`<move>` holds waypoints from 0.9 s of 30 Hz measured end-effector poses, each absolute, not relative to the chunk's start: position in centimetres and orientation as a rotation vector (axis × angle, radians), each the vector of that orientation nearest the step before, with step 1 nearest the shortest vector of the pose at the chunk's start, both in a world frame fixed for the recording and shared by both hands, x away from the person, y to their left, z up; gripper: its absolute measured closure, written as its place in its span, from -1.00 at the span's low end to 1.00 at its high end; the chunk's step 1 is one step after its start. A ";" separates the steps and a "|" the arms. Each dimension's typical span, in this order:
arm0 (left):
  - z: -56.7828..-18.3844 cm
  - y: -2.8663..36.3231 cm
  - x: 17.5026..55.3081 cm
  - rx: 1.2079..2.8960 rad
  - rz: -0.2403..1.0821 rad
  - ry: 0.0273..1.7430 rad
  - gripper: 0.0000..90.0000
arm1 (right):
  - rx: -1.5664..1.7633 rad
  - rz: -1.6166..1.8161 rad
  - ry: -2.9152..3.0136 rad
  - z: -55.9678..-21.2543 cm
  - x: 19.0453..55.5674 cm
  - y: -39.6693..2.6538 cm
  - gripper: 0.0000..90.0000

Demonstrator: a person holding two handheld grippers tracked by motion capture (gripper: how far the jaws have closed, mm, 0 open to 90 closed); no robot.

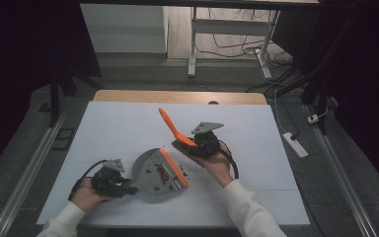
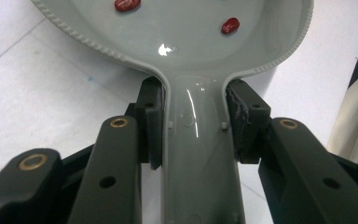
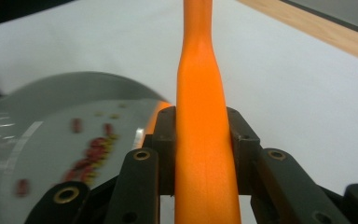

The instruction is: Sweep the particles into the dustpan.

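Left tongs (image 1: pixel 128 187) clamped on grey dustpan (image 1: pixel 150 173) handle, right tongs (image 1: pixel 190 144) clamped on orange brush (image 1: pixel 172 129), beans (image 1: pixel 163 173) in pan.

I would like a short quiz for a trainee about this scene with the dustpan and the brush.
1. True or false: the left gripper is shut on the handle of the grey dustpan.
2. What does the right gripper hold? A) orange brush B) cable C) nothing
3. Where do most red beans lie?

Key:
1. True; its jaws press both sides of the handle.
2. A; the orange brush is held by its handle.
3. In the dustpan, near its orange edge; a few beans lie on the white table beside it.
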State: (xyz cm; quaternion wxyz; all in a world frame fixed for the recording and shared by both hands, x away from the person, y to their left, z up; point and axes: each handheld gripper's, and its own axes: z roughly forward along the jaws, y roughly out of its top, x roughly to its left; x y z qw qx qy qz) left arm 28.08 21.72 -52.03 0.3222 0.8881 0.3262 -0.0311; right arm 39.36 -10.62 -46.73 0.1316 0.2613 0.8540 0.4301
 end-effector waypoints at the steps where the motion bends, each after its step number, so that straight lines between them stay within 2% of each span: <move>1: -52.0 21.9 28.0 2.328 -0.082 0.863 0.37 | 0.770 1.237 2.470 -46.9 39.6 -10.7 0.55; 15: -52.1 22.2 28.1 2.318 -0.077 0.892 0.37 | 0.724 1.077 2.540 -49.7 43.5 -4.9 0.55; 21: -52.2 22.3 28.1 2.317 -0.087 0.892 0.37 | 0.675 1.074 2.636 -49.6 42.1 -4.2 0.55; 27: -52.3 22.2 28.1 2.322 -0.089 0.885 0.37 | 0.694 1.263 2.747 -48.8 39.6 -5.2 0.55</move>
